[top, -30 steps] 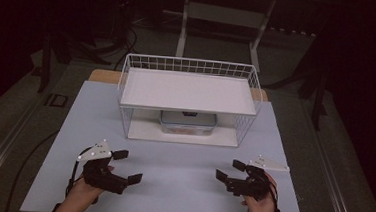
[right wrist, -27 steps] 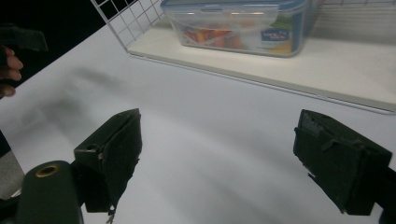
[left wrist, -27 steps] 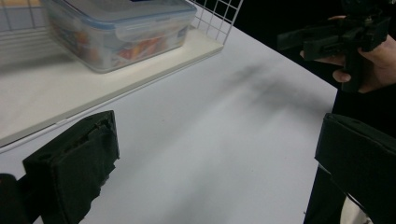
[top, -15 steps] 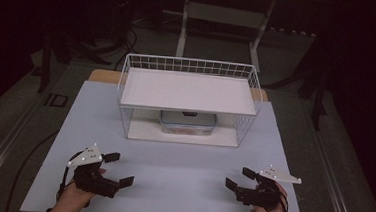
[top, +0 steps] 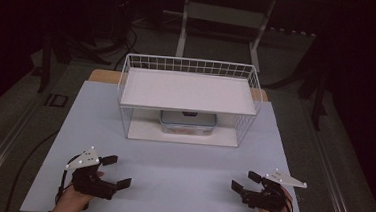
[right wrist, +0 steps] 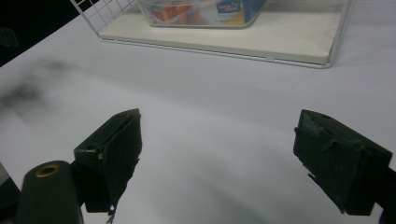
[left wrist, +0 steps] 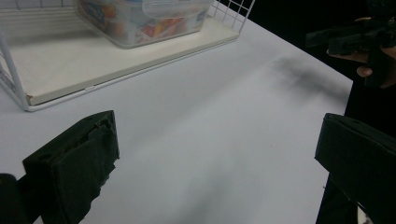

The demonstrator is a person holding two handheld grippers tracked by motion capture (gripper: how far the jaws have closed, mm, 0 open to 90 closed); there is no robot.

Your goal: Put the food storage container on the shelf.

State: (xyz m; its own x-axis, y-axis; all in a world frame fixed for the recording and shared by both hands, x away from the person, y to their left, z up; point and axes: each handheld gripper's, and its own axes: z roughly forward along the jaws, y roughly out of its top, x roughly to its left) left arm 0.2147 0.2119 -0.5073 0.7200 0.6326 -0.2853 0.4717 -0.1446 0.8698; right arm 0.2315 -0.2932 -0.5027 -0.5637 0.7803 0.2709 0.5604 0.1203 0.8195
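Note:
A white wire rack with two shelves stands at the back middle of the table. On its lower shelf rests a clear lidded food container with colourful contents. My left gripper is low over the table's front left, open and empty. Over the front right, my right gripper is open too, nothing between its jaws. In the left gripper view the right gripper and its hand appear at the far right.
The white tabletop spreads between the grippers and the rack. The rack's top shelf is bare. A dark floor with cables and a metal stand surrounds the table. The table's front edge lies just under both hands.
Both grippers have drawn back toward the front edge and spread outward, the left one leftward and the right one rightward. Both stay open.

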